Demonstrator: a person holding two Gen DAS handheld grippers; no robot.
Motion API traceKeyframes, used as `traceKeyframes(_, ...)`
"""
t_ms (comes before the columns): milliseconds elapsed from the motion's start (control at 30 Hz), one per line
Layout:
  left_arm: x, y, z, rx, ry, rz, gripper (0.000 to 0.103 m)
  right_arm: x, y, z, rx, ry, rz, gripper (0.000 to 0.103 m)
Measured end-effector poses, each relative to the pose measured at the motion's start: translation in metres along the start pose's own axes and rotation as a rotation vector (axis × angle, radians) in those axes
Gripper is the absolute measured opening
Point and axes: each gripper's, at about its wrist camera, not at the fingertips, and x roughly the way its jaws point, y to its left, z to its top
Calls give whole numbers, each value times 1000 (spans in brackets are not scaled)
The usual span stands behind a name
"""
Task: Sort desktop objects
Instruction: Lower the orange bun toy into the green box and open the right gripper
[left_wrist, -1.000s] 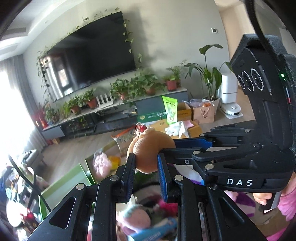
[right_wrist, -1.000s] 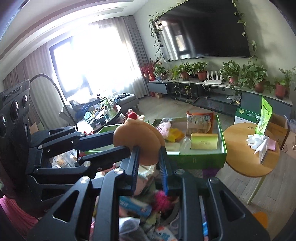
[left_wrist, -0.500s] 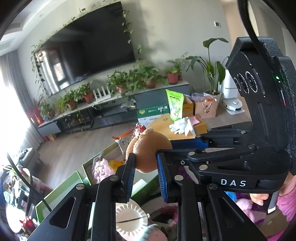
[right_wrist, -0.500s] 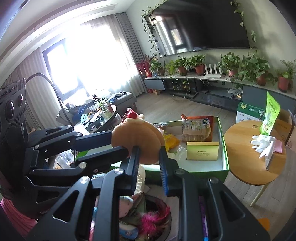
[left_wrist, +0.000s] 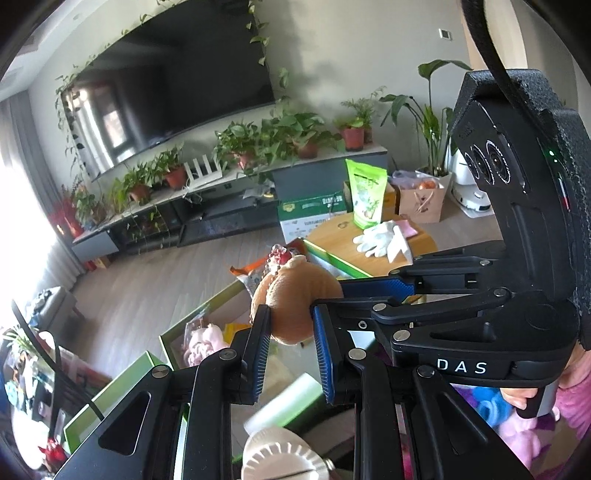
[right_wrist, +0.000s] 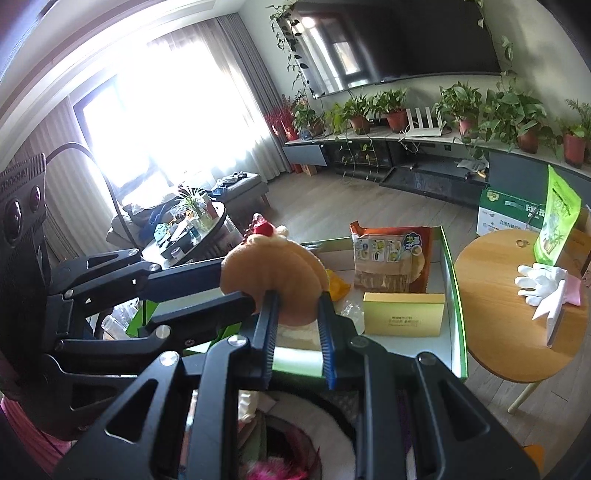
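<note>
A round tan plush toy (left_wrist: 295, 302) with a red top knot and bead chain is held in the air by both grippers at once. My left gripper (left_wrist: 290, 325) is shut on its lower edge, and my right gripper (right_wrist: 295, 306) is shut on it from the other side; the toy also shows in the right wrist view (right_wrist: 271, 284). The right gripper's fingers (left_wrist: 376, 290) reach in from the right in the left wrist view. Below and beyond stands a green-rimmed open box (right_wrist: 452, 295) holding a snack bag (right_wrist: 391, 258), a yellow box (right_wrist: 402, 319) and a pink plush (left_wrist: 205, 345).
A round wooden side table (right_wrist: 517, 350) with white gloves (right_wrist: 541, 286) and a green pouch (right_wrist: 556, 225) stands right of the box. A white pleated item (left_wrist: 284, 459) and mixed toys lie below the grippers. A cluttered dark table (right_wrist: 188, 232) stands left. TV cabinet with plants is behind.
Both grippers, still clamped on the plush toy, have risen and moved forward over the box; the pile of toys below has dropped out of view and the box looms closer.
</note>
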Motion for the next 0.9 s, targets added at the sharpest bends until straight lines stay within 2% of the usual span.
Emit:
traceKeyframes(567, 67, 36, -2, -57, 67, 2, 23, 71, -36, 15, 46, 64, 36, 23)
traceKeyframes(667, 78, 41, -4, -68, 82, 8, 23, 80, -41, 16, 52, 69, 19, 23)
traceKeyframes(767, 90, 39, -8, -57, 101, 64, 23, 89, -44, 14, 52, 80, -19, 23)
traceKeyframes(900, 98, 39, -15, -48, 124, 77, 23, 99, -44, 8, 28, 107, -65, 23)
